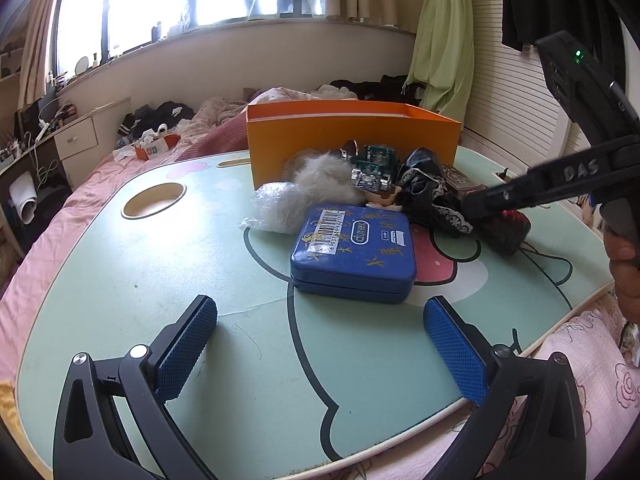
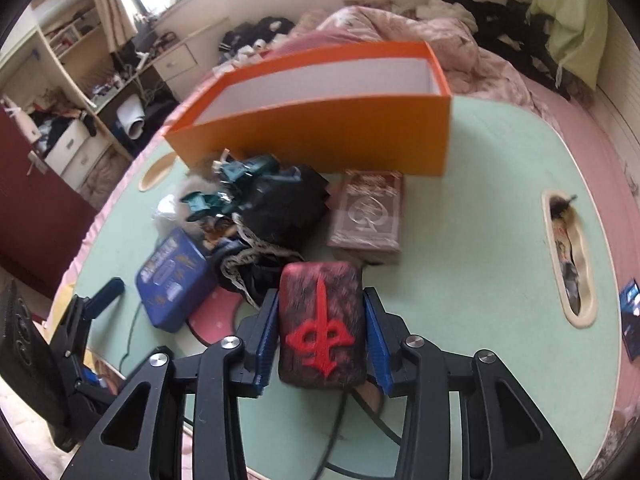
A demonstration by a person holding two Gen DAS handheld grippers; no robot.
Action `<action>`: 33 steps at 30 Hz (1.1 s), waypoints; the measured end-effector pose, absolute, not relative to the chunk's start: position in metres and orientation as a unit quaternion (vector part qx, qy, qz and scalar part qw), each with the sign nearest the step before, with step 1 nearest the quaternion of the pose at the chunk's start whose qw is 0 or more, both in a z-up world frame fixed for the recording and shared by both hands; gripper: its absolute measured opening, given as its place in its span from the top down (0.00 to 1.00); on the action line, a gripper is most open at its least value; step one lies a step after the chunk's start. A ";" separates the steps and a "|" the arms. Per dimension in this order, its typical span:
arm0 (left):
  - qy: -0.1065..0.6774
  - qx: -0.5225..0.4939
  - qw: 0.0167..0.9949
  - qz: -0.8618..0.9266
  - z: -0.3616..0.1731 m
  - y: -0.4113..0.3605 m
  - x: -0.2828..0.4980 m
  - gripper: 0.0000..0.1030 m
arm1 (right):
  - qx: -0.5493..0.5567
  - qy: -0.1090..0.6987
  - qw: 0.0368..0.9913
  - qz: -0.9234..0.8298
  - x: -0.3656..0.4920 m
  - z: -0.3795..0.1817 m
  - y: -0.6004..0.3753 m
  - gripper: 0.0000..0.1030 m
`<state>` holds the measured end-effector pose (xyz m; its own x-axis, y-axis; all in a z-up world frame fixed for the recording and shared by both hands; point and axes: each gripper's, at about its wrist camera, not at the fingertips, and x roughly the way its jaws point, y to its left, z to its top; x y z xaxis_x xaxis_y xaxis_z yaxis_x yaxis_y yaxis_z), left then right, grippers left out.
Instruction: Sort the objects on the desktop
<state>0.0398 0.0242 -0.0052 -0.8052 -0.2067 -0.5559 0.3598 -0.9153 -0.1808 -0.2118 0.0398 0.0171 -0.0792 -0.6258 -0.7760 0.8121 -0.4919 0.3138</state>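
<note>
A black block with a red emblem (image 2: pixel 322 320) lies on the mint table (image 2: pixel 480 240) between the blue pads of my right gripper (image 2: pixel 320 292). Thin gaps show on both sides, so the jaws stand open around it. In the left wrist view the same block (image 1: pixel 508 232) rests under one right finger (image 1: pixel 492 198). My left gripper (image 1: pixel 321 309) is wide open and holds nothing, just short of a blue tin (image 1: pixel 354 248). Behind the tin lie a bubble-wrap wad (image 1: pixel 276 208), a white fluffy ball (image 1: pixel 320 176), a green toy car (image 1: pixel 374 168) and black lace cloth (image 1: pixel 428 188).
An orange open box (image 2: pixel 320 136) stands at the table's far side, with a brown card pack (image 2: pixel 368 212) in front of it. The tabletop has a round cup hole (image 1: pixel 154 200) and a long slot (image 2: pixel 570 256). A person's hand (image 1: pixel 624 272) is at the right edge. Bedding surrounds the table.
</note>
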 end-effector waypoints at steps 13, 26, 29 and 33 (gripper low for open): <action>0.141 0.273 0.154 -0.939 -0.005 0.024 0.040 0.00 | 0.350 0.196 0.445 -0.801 -0.142 0.004 0.078 0.17; 0.141 0.274 0.157 -0.938 -0.005 0.027 0.041 0.00 | 0.360 0.174 0.440 -0.804 -0.150 -0.011 0.077 0.00; 0.141 0.274 0.158 -0.938 -0.005 0.027 0.041 0.00 | 0.360 0.174 0.441 -0.803 -0.150 -0.011 0.077 0.00; 0.142 0.273 0.159 -0.938 -0.005 0.027 0.041 0.00 | 0.360 0.174 0.440 -0.804 -0.149 -0.011 0.077 0.00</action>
<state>0.0406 0.0267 -0.0046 -0.8002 -0.2200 -0.5579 0.3750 -0.9095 -0.1793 -0.1493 0.0773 -0.0109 -0.3528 -0.5831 -0.7318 0.8331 -0.5519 0.0381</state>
